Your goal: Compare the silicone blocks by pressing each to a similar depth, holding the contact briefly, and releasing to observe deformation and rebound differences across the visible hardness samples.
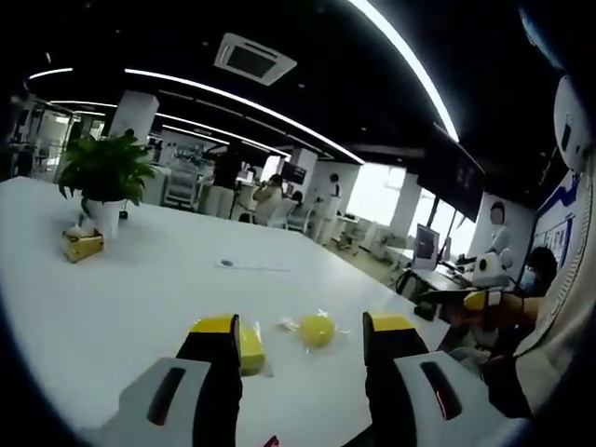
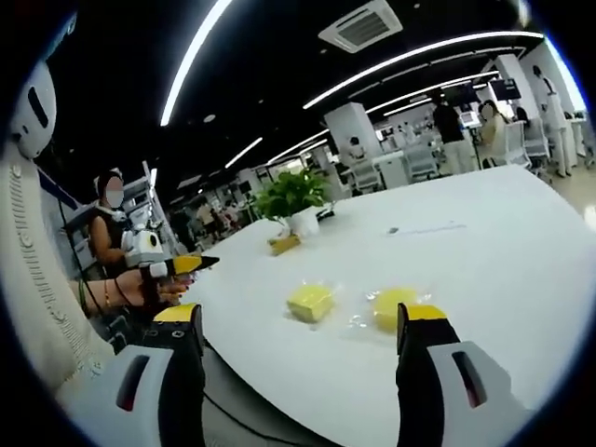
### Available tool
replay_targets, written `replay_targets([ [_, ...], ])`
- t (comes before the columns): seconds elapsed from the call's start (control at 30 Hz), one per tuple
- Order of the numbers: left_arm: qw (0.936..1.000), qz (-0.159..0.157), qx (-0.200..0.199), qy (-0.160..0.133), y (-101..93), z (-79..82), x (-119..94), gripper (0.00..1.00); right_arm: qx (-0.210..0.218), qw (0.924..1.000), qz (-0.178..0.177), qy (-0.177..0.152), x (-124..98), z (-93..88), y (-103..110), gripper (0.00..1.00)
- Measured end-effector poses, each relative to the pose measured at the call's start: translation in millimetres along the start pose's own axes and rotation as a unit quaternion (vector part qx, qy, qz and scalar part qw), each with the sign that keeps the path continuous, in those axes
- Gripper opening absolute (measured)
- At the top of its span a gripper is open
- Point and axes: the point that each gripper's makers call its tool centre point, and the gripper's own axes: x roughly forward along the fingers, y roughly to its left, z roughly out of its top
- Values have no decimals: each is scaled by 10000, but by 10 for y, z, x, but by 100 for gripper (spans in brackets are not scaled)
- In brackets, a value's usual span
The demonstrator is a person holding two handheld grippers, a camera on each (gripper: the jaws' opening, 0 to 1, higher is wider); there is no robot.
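In the left gripper view, the left gripper (image 1: 305,337) hangs above the white table (image 1: 112,289) with its jaws spread wide and nothing between them. Just past the jaw tips lie two yellow silicone samples in clear wrapping: a square block (image 1: 250,348), partly hidden by the left jaw, and a round block (image 1: 317,329), which sits in the gap between the jaws but beyond them, apart from both. Farther back on the table stand a potted plant (image 1: 105,182) and a small yellow object (image 1: 83,247) at its foot. In the right gripper view, the right gripper (image 2: 303,324) is likewise held wide and empty, poised over the near edge of the table (image 2: 503,242). The square block (image 2: 310,302) lies ahead between the jaws and well clear of them, while the round block (image 2: 391,307) rests just beside the right jaw tip, though whether it touches cannot be told. Both samples look undeformed and neither gripper is in contact with them, so the pressing appears not yet begun: every press, hold and release seems left to do.
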Motion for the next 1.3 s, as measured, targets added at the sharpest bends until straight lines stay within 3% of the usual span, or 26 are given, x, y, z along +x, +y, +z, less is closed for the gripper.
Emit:
replay_targets([
  [0.4,10000,34,35,59,6,-57,-36,48,-74,9999,4,97,-8,-39,-14,76],
  [0.6,10000,55,47,-10,16,-16,-53,49,-122,9999,16,-28,-4,24,-8,78],
  [0.7,10000,57,53,-44,15,6,-61,46,-236,9997,-9,-20,-8,27,-22,68],
  [0.83,9994,78,347,-29,11,19,-78,32,-553,9984,-17,-101,-23,69,-11,56],
  [1.17,9992,101,363,-142,57,98,-80,35,-204,9995,43,-243,12,130,-16,67],
  [1.3,9992,73,367,-114,53,107,-75,42,-104,9996,82,-231,17,145,-6,75],
])
